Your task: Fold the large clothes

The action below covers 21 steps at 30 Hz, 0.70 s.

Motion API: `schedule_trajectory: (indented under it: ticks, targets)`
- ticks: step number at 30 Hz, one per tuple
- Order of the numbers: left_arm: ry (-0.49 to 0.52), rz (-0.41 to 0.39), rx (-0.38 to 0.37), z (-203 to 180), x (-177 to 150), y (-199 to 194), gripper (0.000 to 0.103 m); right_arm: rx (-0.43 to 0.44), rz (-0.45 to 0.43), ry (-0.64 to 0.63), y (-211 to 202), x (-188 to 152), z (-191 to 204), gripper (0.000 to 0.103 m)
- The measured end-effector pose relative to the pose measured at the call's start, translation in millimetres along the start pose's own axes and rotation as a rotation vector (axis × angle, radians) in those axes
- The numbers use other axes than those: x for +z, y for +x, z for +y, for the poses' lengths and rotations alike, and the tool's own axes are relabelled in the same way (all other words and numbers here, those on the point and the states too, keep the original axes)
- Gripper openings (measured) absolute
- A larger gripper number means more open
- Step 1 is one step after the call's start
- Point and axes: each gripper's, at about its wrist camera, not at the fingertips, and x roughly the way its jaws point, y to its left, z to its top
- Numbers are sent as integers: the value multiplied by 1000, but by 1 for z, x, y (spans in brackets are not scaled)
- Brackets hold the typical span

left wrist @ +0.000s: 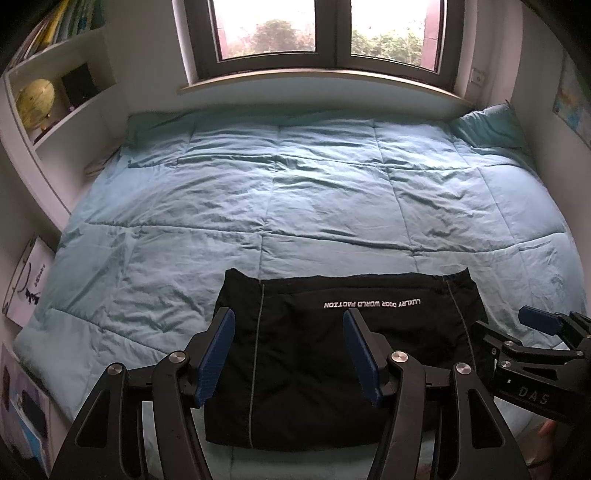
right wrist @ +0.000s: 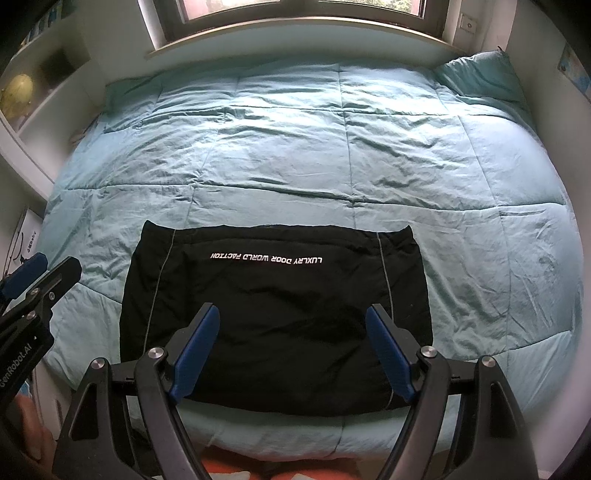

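A black garment (left wrist: 317, 354) with white lettering and grey piping lies folded into a flat rectangle near the front edge of the bed; it also shows in the right wrist view (right wrist: 273, 317). My left gripper (left wrist: 289, 356) is open and empty, held above the garment's left half. My right gripper (right wrist: 291, 354) is open and empty, held above the garment's near edge. The right gripper shows at the right of the left wrist view (left wrist: 539, 325). The left gripper shows at the left of the right wrist view (right wrist: 37, 273).
A light blue quilt (left wrist: 295, 192) covers the bed. A blue pillow (left wrist: 487, 125) lies at the far right corner. White shelves with a globe (left wrist: 35, 99) stand on the left. A window (left wrist: 317, 33) is behind the bed.
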Motion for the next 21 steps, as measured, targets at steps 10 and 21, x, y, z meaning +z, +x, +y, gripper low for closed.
schedule_trajectory:
  ticks: [10, 21]
  targets:
    - [16, -1, -11, -3, 7, 5, 63, -8, 3, 27, 2, 3, 0, 83]
    - [44, -6, -40, -12, 20, 14, 63, -25, 4, 68, 6, 11, -9, 83]
